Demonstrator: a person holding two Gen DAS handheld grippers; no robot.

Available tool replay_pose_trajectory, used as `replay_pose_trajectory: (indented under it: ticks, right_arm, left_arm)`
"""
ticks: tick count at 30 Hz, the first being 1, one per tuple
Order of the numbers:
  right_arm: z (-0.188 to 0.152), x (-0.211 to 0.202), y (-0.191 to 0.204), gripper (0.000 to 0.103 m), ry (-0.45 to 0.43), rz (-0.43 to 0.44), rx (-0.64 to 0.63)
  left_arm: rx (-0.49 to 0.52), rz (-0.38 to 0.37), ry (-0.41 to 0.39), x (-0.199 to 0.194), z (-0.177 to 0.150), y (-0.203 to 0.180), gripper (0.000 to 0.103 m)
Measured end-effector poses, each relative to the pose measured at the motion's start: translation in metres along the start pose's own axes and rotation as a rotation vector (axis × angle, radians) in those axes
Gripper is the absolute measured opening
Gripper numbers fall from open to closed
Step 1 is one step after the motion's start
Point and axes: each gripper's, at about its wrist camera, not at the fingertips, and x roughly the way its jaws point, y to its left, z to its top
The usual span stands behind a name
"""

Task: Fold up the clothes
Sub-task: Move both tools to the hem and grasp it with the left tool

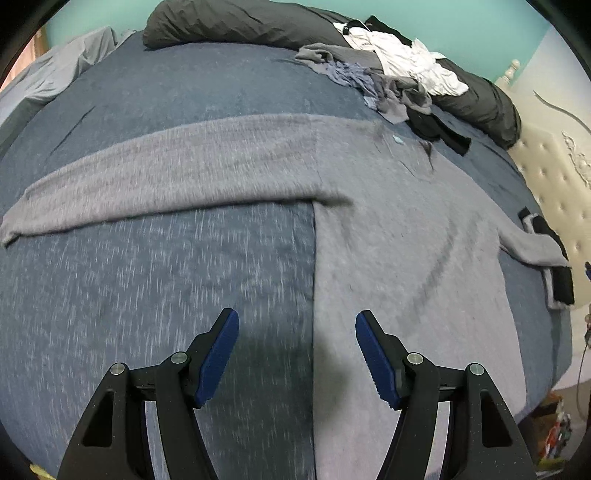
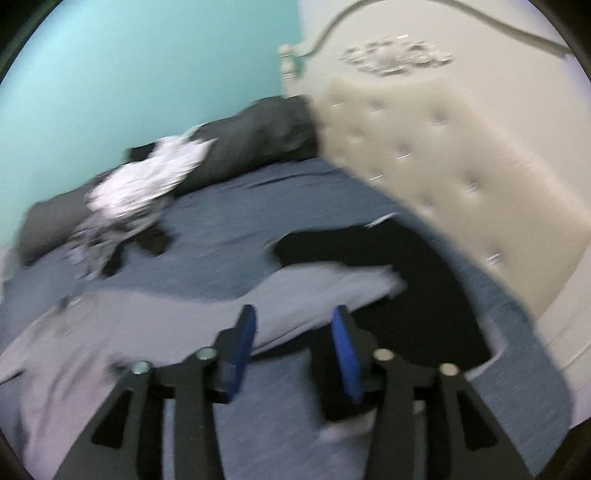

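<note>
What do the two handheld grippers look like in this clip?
Both match: the left gripper and right gripper have matte black angular linkage arms with cut-out slots, round silver pivot pins, and blue ridged pads on the fingers. No cables, sleeves or markings are visible.

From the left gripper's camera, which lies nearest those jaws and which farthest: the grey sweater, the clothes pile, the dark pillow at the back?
1. Grey sweater: just ahead, spread right of the left gripper.
2. Clothes pile: far right.
3. Dark pillow: at the far edge.
</note>
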Motion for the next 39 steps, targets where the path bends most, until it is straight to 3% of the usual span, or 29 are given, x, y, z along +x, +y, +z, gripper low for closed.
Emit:
replay_pose_trajectory:
  ticks: [7,13,17,22,39]
  right_arm:
    - [-0.073,-0.012,0.087,0.049,0.191,0.263,-0.098]
    - [-0.145,-0.011,0.151,0.049,0.381,0.367,-0.230]
    - [-0.171,-0.011,0.168,0.050,0.438,0.374,-0.263]
    - [-0.186,-0.015,0.175,0.051,0.448,0.378,-0.262]
    - [-0.193,-0.018,0.179,0.051,0.456,0.381,-0.234]
  left_arm:
    - [0.045,-0.036,0.060,-0.005,-0.046,-0.016,0.070]
    - [0.086,-0.051,0.118,0.001,-0.079,-0.031,0.070]
    - [0.106,-0.046,0.146,0.009,-0.092,-0.041,0.070]
    - [0.107,-0.037,0.174,0.026,-0.100,-0.047,0.070]
    - [0.199,-0.029,0.228,0.064,-0.121,-0.075,0.070]
